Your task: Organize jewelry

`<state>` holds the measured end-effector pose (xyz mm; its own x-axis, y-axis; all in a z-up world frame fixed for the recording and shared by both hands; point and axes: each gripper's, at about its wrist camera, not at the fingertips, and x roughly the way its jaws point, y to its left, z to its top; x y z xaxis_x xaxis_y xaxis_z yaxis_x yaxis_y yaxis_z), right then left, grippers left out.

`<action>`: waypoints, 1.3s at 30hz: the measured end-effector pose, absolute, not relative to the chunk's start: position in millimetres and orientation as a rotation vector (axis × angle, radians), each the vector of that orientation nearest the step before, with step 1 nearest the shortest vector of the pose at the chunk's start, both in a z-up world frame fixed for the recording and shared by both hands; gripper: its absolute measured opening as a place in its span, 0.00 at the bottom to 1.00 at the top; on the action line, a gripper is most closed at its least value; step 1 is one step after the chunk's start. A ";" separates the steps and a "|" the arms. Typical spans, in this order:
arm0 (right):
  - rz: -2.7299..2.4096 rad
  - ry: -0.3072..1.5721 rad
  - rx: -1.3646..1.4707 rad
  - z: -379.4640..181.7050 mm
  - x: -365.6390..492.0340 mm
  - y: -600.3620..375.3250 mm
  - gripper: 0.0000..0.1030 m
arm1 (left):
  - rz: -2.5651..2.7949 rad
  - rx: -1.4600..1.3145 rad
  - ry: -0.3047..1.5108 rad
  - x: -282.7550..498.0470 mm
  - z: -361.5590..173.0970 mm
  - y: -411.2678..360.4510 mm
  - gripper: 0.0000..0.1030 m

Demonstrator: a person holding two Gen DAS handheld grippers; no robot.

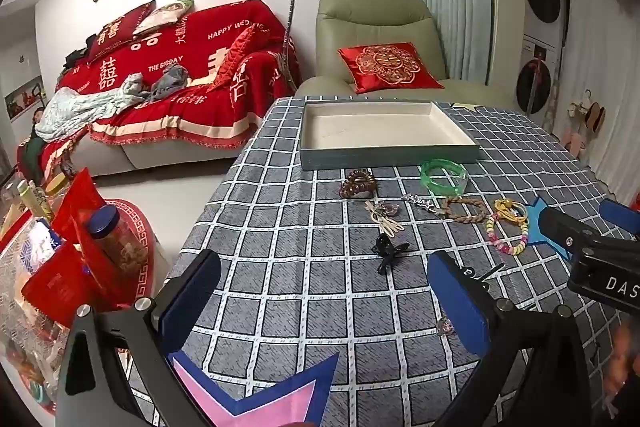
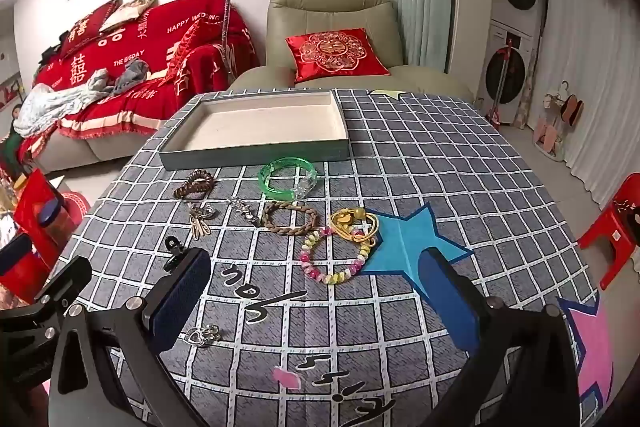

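Lying before one empty tray (image 2: 256,151): one green bangle (image 2: 288,177), two star cutouts (image 2: 404,247); both claws (image 1: 320,291) (image 2: 316,291) spread apart, empty

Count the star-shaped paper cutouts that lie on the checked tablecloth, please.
3: a blue star beside the bead bracelet, a pink star at the near right edge, a pale star behind the tray. Others may be hidden.
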<state>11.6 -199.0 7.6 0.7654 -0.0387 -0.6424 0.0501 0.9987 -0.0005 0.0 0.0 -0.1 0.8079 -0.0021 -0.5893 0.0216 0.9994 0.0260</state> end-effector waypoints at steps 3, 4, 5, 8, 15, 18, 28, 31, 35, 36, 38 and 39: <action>-0.050 0.691 0.016 6.4 12.0 -198.3 1.00 | -0.003 0.035 0.631 -2.7 -0.1 0.5 1.00; -0.051 0.692 0.018 6.1 12.0 -198.2 1.00 | -0.003 0.036 0.635 -3.0 -0.2 0.0 1.00; -0.051 0.691 0.019 6.0 11.8 -198.2 1.00 | -0.008 0.037 0.642 -1.9 -0.4 -1.3 1.00; -0.048 0.693 0.022 8.3 12.8 -198.3 1.00 | -0.007 0.017 0.644 1.7 -2.4 3.7 1.00; -0.045 0.689 0.013 8.4 12.5 -194.7 1.00 | -0.001 0.003 0.649 1.7 -0.8 8.4 1.00; -0.045 0.691 0.011 8.6 12.9 -193.2 1.00 | -0.001 0.002 0.649 2.0 -1.3 8.5 1.00; -0.045 0.693 0.011 8.9 12.6 -192.1 1.00 | -0.009 0.002 0.658 3.2 -3.3 8.0 1.00; -0.045 0.692 0.014 8.9 13.1 -192.2 1.00 | -0.009 -0.001 0.657 2.7 -3.5 7.8 1.00; -0.041 0.691 0.018 8.1 13.4 -192.9 1.00 | -0.009 0.001 0.658 2.6 -3.6 7.6 1.00; -0.041 0.690 0.016 7.9 13.3 -192.9 1.00 | -0.010 0.001 0.658 2.6 -3.5 7.9 1.00; -0.040 0.690 0.016 7.7 13.1 -193.1 1.00 | -0.008 0.003 0.656 2.7 -3.4 8.0 1.00; -0.039 0.691 0.016 7.6 13.3 -193.0 1.00 | -0.008 0.001 0.656 2.8 -3.4 8.3 1.00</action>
